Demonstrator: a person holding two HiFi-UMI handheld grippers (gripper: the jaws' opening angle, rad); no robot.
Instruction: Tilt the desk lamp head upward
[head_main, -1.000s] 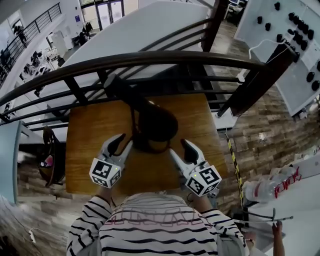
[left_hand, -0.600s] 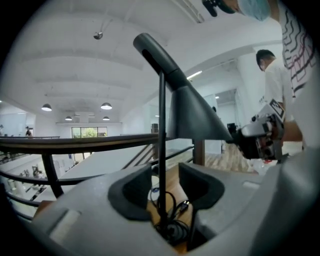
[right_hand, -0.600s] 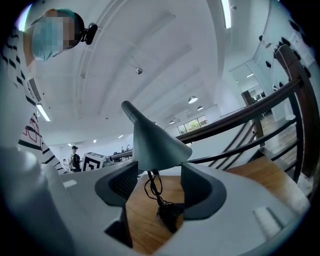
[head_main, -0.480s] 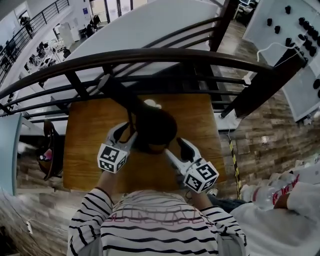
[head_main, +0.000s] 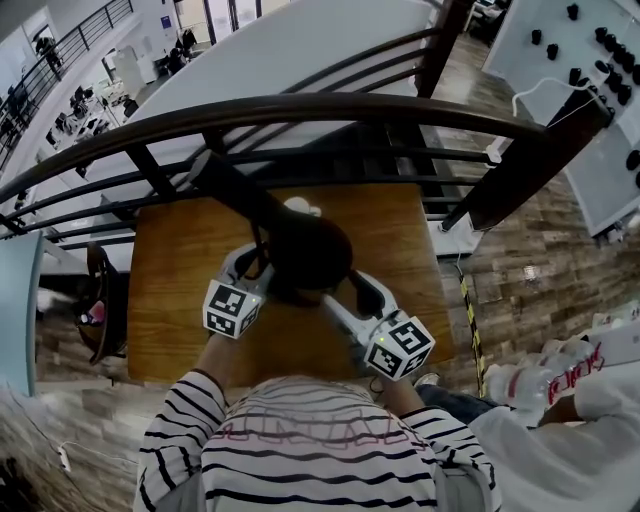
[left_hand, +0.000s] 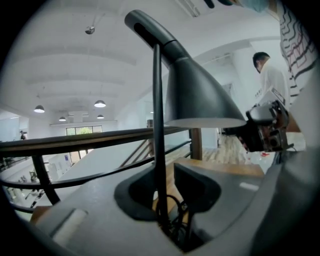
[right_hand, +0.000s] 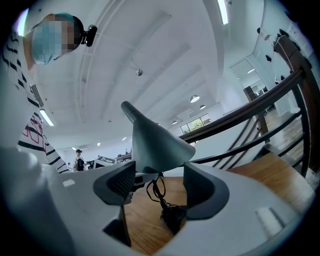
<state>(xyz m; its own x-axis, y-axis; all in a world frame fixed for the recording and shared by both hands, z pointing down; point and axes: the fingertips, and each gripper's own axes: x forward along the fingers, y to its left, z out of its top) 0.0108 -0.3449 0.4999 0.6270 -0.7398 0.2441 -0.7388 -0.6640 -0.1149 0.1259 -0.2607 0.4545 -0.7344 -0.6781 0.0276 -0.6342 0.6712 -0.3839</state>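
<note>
Desk lamp (head_main: 305, 250) stands mid-counter (head_main: 175, 270), by the railing (head_main: 300, 108). Left tongs (left_hand: 167, 187) closing, thin stem (left_hand: 159, 125) between them, not yet pinched. Right tongs (right_hand: 159, 185) apart, opening, empty, just below lamp head (right_hand: 152, 145).

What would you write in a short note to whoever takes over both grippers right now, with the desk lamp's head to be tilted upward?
Left gripper: jaws closing, with the thin lamp stem between them, apparently not pinched yet.
Right gripper: jaws opening, nothing gripped, pointing at the lamp head.
Things: the lamp stands on the wooden table beside the railing. The head's opening faces down and its rim is level.
Done: both grippers are at the lamp.
Left: probably steady the stem, take the head and tilt it upward.
</note>
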